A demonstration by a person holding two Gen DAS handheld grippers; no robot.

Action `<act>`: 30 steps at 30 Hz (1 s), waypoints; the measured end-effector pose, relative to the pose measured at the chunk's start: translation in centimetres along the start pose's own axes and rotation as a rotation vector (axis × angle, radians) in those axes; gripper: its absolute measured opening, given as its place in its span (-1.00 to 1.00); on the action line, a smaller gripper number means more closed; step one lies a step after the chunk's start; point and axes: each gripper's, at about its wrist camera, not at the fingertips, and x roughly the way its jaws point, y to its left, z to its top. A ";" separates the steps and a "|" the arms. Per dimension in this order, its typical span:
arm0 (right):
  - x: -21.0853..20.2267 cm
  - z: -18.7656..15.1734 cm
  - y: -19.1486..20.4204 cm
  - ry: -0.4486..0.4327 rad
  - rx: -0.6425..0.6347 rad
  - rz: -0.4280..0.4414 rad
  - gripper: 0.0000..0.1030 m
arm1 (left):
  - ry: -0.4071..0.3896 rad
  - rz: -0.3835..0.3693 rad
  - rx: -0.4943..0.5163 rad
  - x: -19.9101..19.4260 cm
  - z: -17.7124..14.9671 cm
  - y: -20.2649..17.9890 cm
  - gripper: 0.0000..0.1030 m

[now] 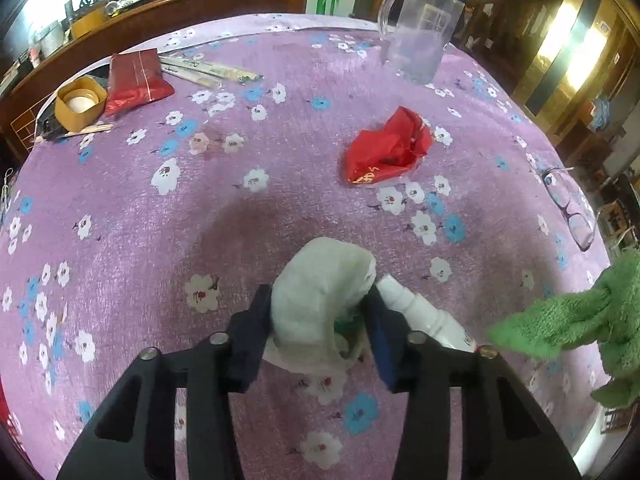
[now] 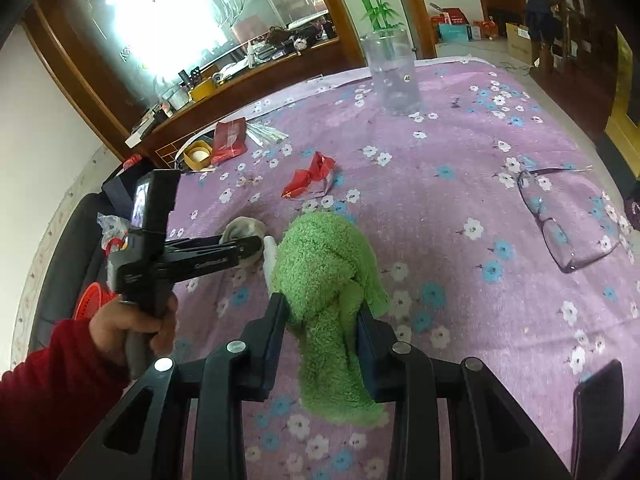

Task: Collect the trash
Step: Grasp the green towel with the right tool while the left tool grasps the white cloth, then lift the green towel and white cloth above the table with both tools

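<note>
L. gripper pinches a crumpled white paper wad on the purple floral tablecloth. R. gripper clamps a fuzzy green cloth; crumpled red wrapper lies apart.

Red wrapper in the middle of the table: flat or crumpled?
Crumpled. The red wrapper lies bunched into uneven folds with raised creased edges on the purple tablecloth, untouched by either gripper.

Desk cloth purple with white and blue flowers. Crumpled tissue white, bits of green inside. Towel bright green, fuzzy. Crumpled wrapper red with gold print. Foil pouch dark red. Small box mustard yellow. Bottle white. Pitcher clear. Sleeve red.
</note>
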 end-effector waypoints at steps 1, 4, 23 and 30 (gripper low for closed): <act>-0.2 -0.2 0.1 -0.002 0.002 0.004 -0.31 | -0.014 0.007 -0.005 -0.6 -0.5 0.0 -0.30; -0.4 -0.6 1.0 -0.004 -0.012 0.004 -0.31 | -0.042 0.017 -0.030 -2.6 -2.3 0.2 -0.32; 1.5 -6.2 12.4 0.012 -0.186 -0.019 -0.32 | -0.225 0.172 -0.061 -15.9 -14.5 2.7 -0.32; 3.1 -7.7 14.0 0.055 -0.200 -0.035 -0.32 | -0.231 0.163 -0.062 -16.7 -15.5 3.9 -0.31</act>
